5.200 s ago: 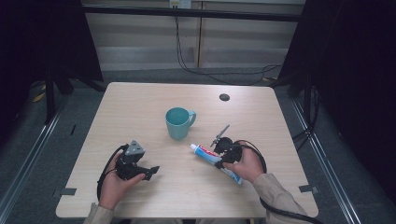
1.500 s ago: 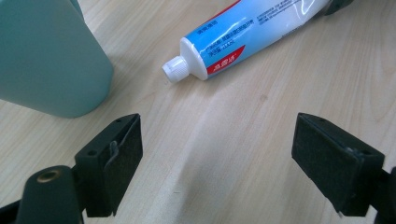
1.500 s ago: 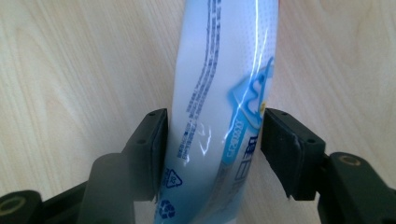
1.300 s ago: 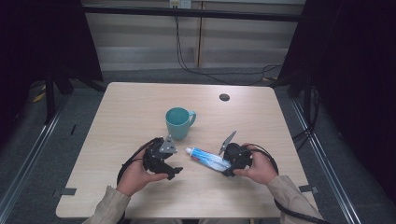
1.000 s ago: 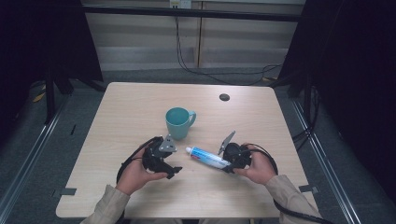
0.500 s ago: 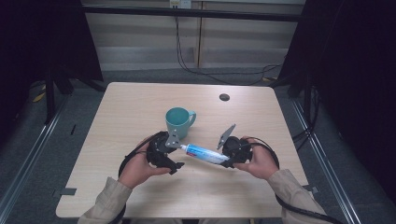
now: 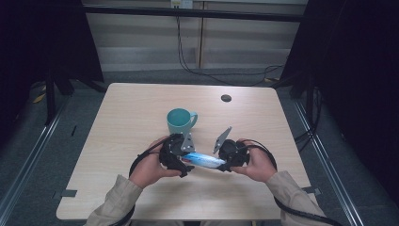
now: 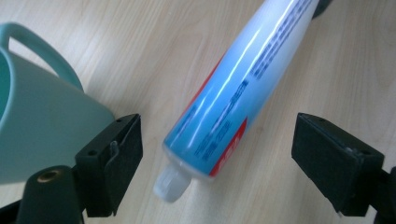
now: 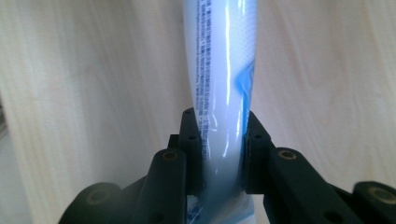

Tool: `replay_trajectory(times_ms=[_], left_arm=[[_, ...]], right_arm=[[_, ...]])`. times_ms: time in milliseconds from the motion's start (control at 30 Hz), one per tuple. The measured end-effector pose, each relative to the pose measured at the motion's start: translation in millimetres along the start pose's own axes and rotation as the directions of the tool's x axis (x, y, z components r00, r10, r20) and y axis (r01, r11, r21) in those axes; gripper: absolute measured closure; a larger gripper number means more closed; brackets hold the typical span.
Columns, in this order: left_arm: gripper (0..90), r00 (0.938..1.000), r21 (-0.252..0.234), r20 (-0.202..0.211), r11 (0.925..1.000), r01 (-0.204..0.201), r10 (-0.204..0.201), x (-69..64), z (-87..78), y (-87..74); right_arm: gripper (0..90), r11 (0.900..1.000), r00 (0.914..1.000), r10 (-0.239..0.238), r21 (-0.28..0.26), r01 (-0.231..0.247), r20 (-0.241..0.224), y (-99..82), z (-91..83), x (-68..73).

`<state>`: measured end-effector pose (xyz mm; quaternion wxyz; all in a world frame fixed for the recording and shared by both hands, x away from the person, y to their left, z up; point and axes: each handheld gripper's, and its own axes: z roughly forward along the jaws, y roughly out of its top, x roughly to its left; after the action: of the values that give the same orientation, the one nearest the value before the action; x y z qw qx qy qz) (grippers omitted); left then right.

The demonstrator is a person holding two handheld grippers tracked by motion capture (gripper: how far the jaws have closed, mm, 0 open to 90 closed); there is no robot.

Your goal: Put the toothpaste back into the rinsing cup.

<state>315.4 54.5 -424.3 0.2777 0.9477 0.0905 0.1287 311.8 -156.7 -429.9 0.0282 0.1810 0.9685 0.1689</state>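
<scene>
Two grippers meet over the table's near middle. Right gripper (image 9: 219, 149) clamps the toothpaste tube's (image 9: 219, 70) tail. Left gripper (image 8: 217, 168) view shows its jaws wide apart around the tube's cap (image 8: 171, 183), probably not touching, teal mug (image 8: 42, 121) just beside.

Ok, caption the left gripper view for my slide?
Open left gripper straddling the capped end of a toothpaste tube, teal mug beside it.
</scene>
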Motion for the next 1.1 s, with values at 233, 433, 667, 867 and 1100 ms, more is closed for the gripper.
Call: replay_trajectory(times_ms=[233,433,667,867,1100], left_arm=[[18.7,0.9988,0.018,0.019,0.9988,-0.046,0.046,-4.7,8.1,6.6],[24.8,0.9904,0.058,0.019,0.9887,-0.138,0.137,-8.0,15.2,8.0],[42.5,0.9807,0.075,0.003,0.9779,-0.195,0.196,-10.5,18.3,9.3],[46.0,0.9711,0.076,0.014,0.9681,-0.239,0.238,-11.0,19.5,8.2],[67.6,0.9869,0.093,0.069,0.9839,-0.152,0.146,-9.6,9.9,6.2]], right_arm=[[75.3,0.9998,0.9997,-0.021,-0.004,0.021,-0.010,7.8,-0.9,3.7],[75.4,0.9994,0.9993,-0.033,-0.012,0.032,-0.020,11.9,-4.5,4.2],[75.3,0.9985,0.9985,-0.047,-0.030,0.046,-0.029,16.0,-9.5,5.3],[75.3,0.9956,0.9958,-0.087,-0.037,0.086,-0.029,16.6,-9.3,5.2],[67.9,0.9916,0.9952,-0.088,-0.099,0.084,-0.042,15.9,-13.0,4.4]])
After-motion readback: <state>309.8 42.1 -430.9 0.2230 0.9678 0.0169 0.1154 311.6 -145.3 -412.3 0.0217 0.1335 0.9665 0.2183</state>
